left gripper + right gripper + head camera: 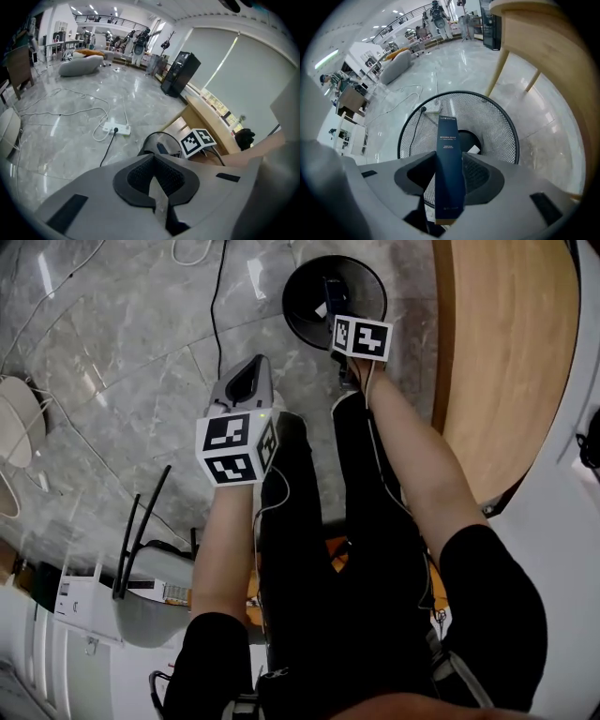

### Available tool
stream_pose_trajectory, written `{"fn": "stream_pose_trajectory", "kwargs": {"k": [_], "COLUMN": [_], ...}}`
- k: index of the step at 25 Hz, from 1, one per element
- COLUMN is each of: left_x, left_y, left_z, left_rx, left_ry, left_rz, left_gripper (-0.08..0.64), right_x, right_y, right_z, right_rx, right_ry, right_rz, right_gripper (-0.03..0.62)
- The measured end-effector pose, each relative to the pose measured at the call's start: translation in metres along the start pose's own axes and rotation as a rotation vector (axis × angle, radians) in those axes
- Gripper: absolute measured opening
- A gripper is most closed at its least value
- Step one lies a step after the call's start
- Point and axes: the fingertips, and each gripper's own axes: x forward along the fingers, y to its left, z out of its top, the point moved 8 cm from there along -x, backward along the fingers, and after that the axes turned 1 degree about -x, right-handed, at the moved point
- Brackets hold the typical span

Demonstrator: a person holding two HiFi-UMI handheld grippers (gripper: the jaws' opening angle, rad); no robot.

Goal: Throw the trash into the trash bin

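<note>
In the head view my right gripper's marker cube [361, 337] hangs over the rim of a round black wire-mesh trash bin [314, 282] on the floor. In the right gripper view my right gripper [451, 166] is shut on a long dark blue box [450, 159], which stands upright above the bin's mouth [506, 126]. A white scrap [473, 150] lies on the bin's bottom. My left gripper [246, 381] is nearer to me, left of the bin. It [157, 187] is shut on a thin pale flat strip [158, 197], seen edge-on. The bin [154, 140] shows beyond it.
A round wooden table [506, 352] stands right of the bin; its legs [497, 77] are close behind the bin. A white power strip [117, 128] and cables lie on the marble floor. A white chair [19, 427] and white cabinet [75, 606] are at the left.
</note>
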Motion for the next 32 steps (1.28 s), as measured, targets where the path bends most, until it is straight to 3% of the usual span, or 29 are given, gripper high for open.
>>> {"fn": "stream_pose_trajectory", "kwargs": {"k": [5,11,12,13,14,15,19,24,28,32], "left_x": [-0.002,-0.007,-0.009,-0.012,-0.014,-0.017,-0.036,-0.098,-0.165,-0.253], "left_y": [0.006,-0.001,-0.004,-0.008,-0.012,-0.016,-0.04,-0.074,-0.096,-0.139], "left_z": [-0.007,-0.002,0.002,0.005,0.009,0.014,0.034,0.068,0.121,0.168], "left_rx": [0.014,0.027,0.028,0.027,0.027,0.026,0.012,-0.044,-0.01,0.051], "left_ry": [0.017,0.001,-0.007,-0.016,-0.026,-0.038,-0.093,-0.186,-0.288,-0.374], "left_rz": [0.002,0.005,0.004,0.004,0.004,0.004,0.006,0.058,0.077,0.049], "left_gripper": [0.012,0.012,0.012,0.014,0.012,0.014,0.012,0.014,0.012,0.012], "right_x": [0.021,-0.003,-0.015,-0.029,-0.045,-0.062,-0.139,-0.264,-0.368,-0.486], "right_y": [-0.004,-0.001,0.0,0.002,0.004,0.007,0.025,0.054,0.08,0.095], "right_z": [0.01,0.023,0.024,0.026,0.027,0.028,0.027,0.031,0.062,0.081], "right_rx": [0.014,-0.034,-0.039,-0.046,-0.055,-0.063,-0.086,-0.199,-0.209,-0.187], "right_ry": [0.009,-0.075,-0.1,-0.136,-0.183,-0.233,-0.398,-0.562,-0.716,-0.851], "right_rz": [-0.007,0.033,0.039,0.039,0.039,0.048,0.11,0.071,0.067,0.045], "right_gripper": [0.166,0.186,0.178,0.119,0.031,0.014,0.012,0.012,0.012,0.012]}}
